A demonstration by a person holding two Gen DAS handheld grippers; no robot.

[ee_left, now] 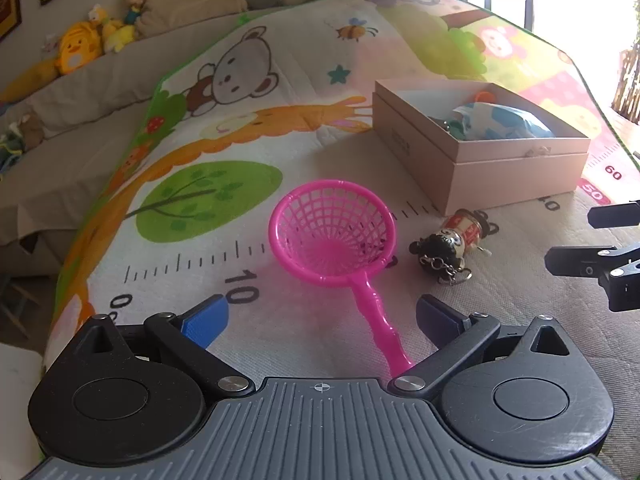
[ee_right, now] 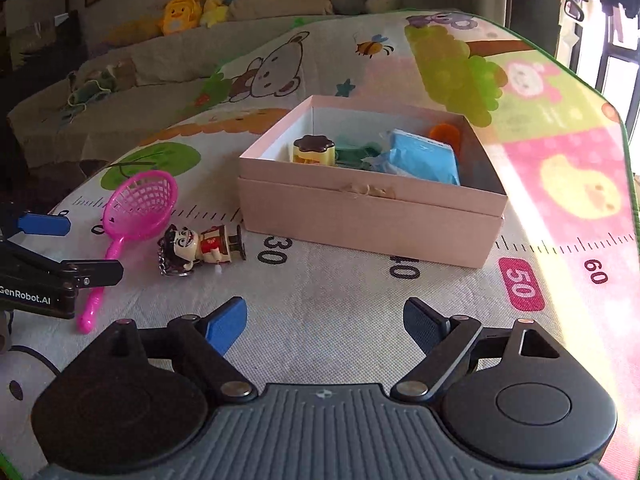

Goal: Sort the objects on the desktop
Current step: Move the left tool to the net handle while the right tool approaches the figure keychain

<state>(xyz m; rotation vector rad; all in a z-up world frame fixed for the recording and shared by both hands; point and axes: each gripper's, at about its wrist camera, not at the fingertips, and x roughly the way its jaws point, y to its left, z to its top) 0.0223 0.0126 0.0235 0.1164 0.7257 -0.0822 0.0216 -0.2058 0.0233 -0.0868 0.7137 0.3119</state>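
A pink toy strainer (ee_left: 334, 236) lies on the play mat, its handle (ee_left: 380, 328) running back between my left gripper's (ee_left: 322, 316) open blue fingers. A small doll keychain (ee_left: 452, 242) lies to its right, in front of the pink box (ee_left: 500, 176). In the right wrist view the strainer (ee_right: 140, 204) and doll (ee_right: 200, 246) lie at left, and the open box (ee_right: 360, 220) holds a pudding toy (ee_right: 314, 150), a blue packet (ee_right: 424, 156) and other items. My right gripper (ee_right: 324, 322) is open and empty above bare mat near the box.
The cartoon play mat (ee_left: 240, 184) with a printed ruler covers the surface. A sofa with plush toys (ee_left: 92, 40) stands behind it. The left gripper shows at the left edge of the right wrist view (ee_right: 44, 260). The right gripper shows at the right edge of the left wrist view (ee_left: 600, 256).
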